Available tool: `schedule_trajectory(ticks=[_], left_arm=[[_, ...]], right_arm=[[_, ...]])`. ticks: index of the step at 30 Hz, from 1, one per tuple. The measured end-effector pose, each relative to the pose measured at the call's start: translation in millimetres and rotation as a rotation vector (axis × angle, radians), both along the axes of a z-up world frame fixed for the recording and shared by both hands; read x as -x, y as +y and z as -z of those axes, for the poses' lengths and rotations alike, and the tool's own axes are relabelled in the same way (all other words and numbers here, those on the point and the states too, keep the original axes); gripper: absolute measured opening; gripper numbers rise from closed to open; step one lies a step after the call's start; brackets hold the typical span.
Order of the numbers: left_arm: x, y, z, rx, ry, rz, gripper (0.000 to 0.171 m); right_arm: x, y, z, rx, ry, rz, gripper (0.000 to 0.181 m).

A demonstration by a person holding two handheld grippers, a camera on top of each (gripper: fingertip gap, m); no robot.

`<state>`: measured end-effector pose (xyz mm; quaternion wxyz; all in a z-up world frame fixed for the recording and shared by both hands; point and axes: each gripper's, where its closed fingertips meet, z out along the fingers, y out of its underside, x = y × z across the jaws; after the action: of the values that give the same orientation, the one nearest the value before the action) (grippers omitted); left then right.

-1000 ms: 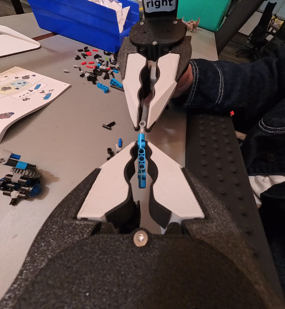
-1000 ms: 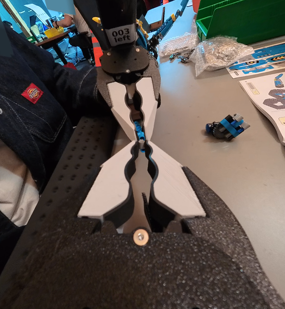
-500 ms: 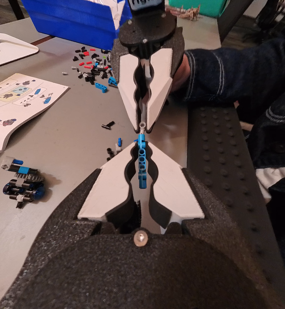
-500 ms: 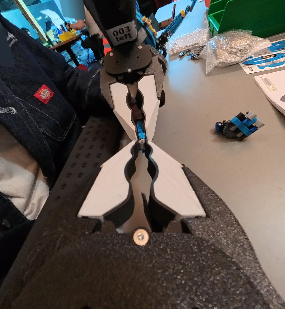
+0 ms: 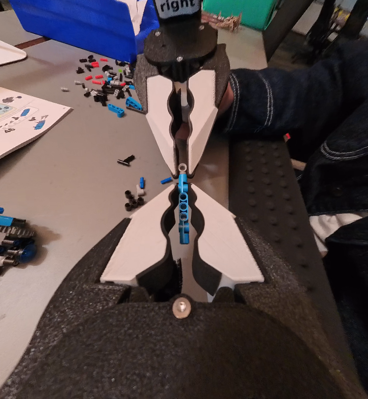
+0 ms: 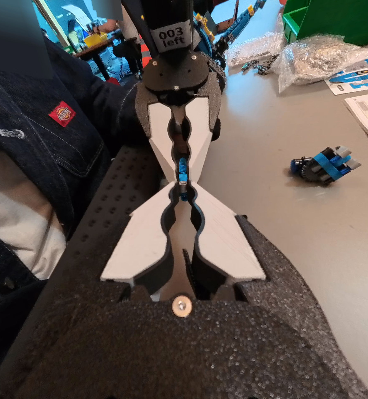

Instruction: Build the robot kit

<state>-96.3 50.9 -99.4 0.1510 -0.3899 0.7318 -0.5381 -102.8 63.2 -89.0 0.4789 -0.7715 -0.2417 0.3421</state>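
Tips now touch: left gripper (image 5: 182, 187) clamps blue beam (image 5: 183, 212), right gripper (image 6: 182, 186) grey pin (image 6: 182, 187).

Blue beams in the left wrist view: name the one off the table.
The long blue beam, clamped in the left gripper. The two short blue beams lie flat on the grey table by the scattered parts.

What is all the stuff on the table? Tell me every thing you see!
Blue plastic beam with holes: one, in left claw.
Small grey plastic connector: one, in right claw, touching beam.
Small loose plastic pieces: many, black, red, blue, grey; near blue bin.
Blue plastic bin: one, far edge.
Half-built black and blue model: one, on grey table.
Paper instruction booklet: one, white.
Clear plastic bags: two, by green bin.
Left claw: shut.
Right claw: shut.
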Motion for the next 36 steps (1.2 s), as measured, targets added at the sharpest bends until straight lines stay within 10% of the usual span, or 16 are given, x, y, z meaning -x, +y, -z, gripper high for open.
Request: schedule_trajectory(ticks=[28, 36], left_arm=[[-6, 12, 0, -0.048, -0.021, -0.068, 0.005], [-9, 29, -32, 0.295, 0.01, -0.104, 0.007]], right_arm=[[-7, 8, 2, 0.0, -0.035, 0.045, 0.006], [-19, 14, -13, 0.012, 0.145, 0.081, 0.017]])
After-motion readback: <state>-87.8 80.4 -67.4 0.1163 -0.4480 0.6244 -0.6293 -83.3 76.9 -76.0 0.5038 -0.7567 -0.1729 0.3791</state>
